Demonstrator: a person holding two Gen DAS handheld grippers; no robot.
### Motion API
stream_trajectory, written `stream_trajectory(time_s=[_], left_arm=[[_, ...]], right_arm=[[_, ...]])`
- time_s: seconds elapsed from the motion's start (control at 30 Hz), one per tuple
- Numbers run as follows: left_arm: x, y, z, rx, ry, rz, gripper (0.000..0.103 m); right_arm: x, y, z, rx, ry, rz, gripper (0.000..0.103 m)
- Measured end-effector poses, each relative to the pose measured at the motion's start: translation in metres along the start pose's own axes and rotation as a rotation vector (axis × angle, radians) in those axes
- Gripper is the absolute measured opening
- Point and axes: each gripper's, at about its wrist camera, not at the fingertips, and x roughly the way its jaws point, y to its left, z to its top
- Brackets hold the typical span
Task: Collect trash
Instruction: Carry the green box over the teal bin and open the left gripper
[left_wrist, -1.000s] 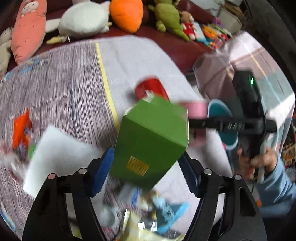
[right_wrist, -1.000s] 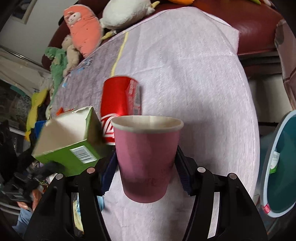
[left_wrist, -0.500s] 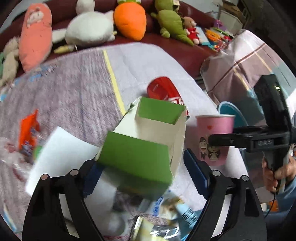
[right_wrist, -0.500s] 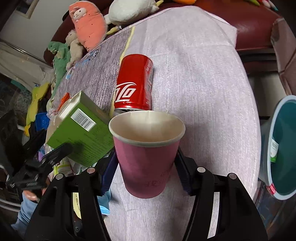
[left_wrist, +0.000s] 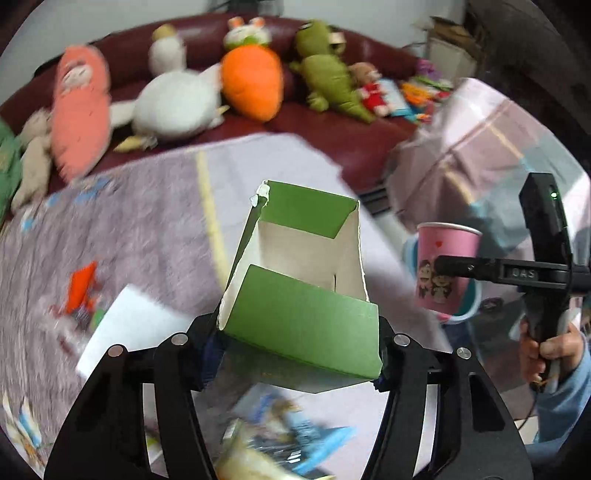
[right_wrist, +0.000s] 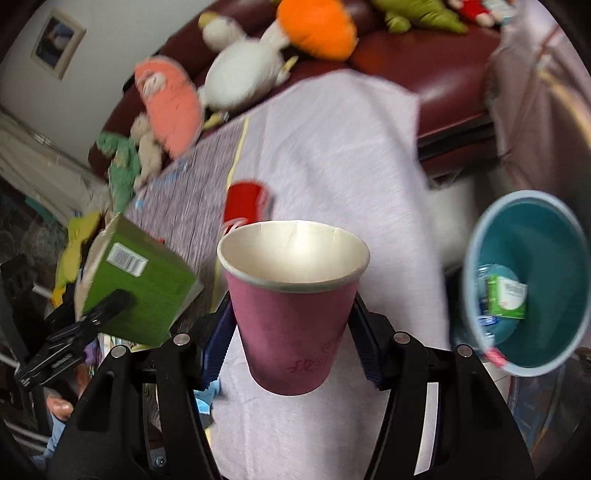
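Observation:
My left gripper (left_wrist: 295, 354) is shut on an open green carton (left_wrist: 303, 314) and holds it above the table, mouth pointing away. The carton also shows in the right wrist view (right_wrist: 136, 288). My right gripper (right_wrist: 291, 339) is shut on an upright, empty pink paper cup (right_wrist: 291, 314), held above the table's right edge. The cup also shows in the left wrist view (left_wrist: 443, 273). A teal trash bin (right_wrist: 546, 229) stands on the floor to the right, with a green packet and other litter inside. A red soda can (right_wrist: 245, 203) lies on the table beyond the cup.
The table has a pale cloth (right_wrist: 332, 155). On it lie a white sheet (left_wrist: 125, 325), an orange wrapper (left_wrist: 81, 288) and blue and yellow wrappers (left_wrist: 273, 443). A dark red sofa (left_wrist: 332, 140) with several plush toys stands behind.
Both grippers have risen and tilted up with their loads. The carton's open mouth now faces away from the left camera. The bin has come more fully into the right wrist view.

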Motion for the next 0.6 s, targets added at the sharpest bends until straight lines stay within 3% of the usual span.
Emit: stream_trajectory(time_s=[0.13,0.3,0.47,0.6], left_arm=[[0.018,-0.056,0.013,0.076,0.014,-0.077,0.061],[0.059,-0.127,0.022,0.152,0.062,-0.163,0.061],[0.103,-0.184,0.029,0.212,0.119,-0.203,0.061],[0.134,-0.209,0.03,0.223,0.168,-0.235,0.061]], right_arm=[[-0.054,-0.045,-0.001,0.06,-0.111,-0.061,0.057],[-0.098,-0.099,-0.011,0.143,-0.188,-0.153,0.057],[-0.113,-0.141,-0.018,0.211,-0.218,-0.202,0.057],[-0.115,-0.167,-0.018,0.249,-0.225,-0.219,0.057]])
